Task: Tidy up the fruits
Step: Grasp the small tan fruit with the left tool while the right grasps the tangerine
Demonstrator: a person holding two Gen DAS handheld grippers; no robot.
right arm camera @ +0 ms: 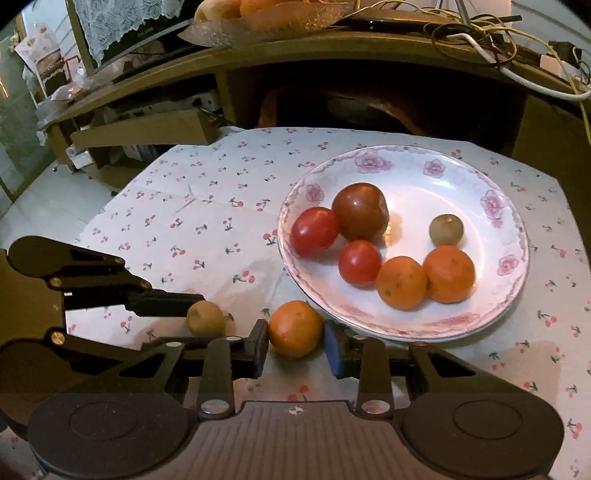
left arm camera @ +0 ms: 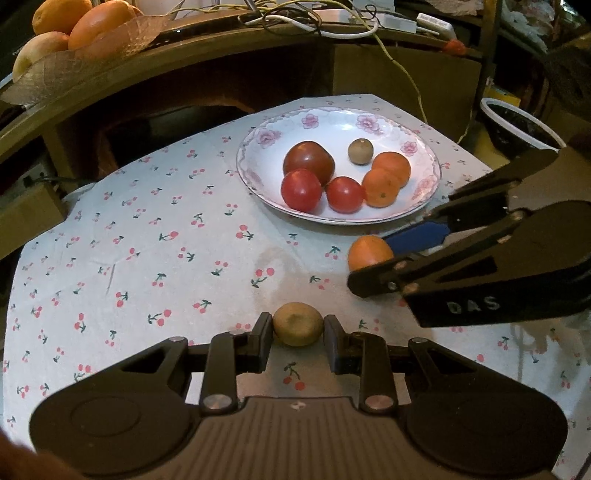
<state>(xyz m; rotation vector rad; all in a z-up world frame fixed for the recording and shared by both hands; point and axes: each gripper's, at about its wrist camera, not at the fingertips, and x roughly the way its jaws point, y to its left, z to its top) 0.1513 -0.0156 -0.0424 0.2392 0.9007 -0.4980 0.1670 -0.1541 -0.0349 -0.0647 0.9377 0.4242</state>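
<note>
A white floral plate [left arm camera: 424, 162] [right arm camera: 517, 236] holds three red tomatoes, two oranges and a small brown fruit [left arm camera: 360, 150]. A yellow-brown fruit [left arm camera: 297, 324] [right arm camera: 205, 317] lies on the cherry-print cloth between the fingers of my left gripper [left arm camera: 297, 332], which touch its sides. A loose orange [right arm camera: 294, 328] [left arm camera: 369, 251] lies on the cloth by the plate's near rim, between the fingers of my right gripper [right arm camera: 295, 347], which close against it. The right gripper also shows in the left wrist view [left arm camera: 399, 254], the left gripper in the right wrist view [right arm camera: 195, 317].
A wooden shelf [left arm camera: 184, 55] runs behind the table, with a glass dish of oranges [left arm camera: 85, 33] and tangled cables [left arm camera: 332, 22] on it. A dark bowl with a white rim [left arm camera: 517, 125] stands to the right. Cardboard boxes [right arm camera: 140, 136] sit at the left.
</note>
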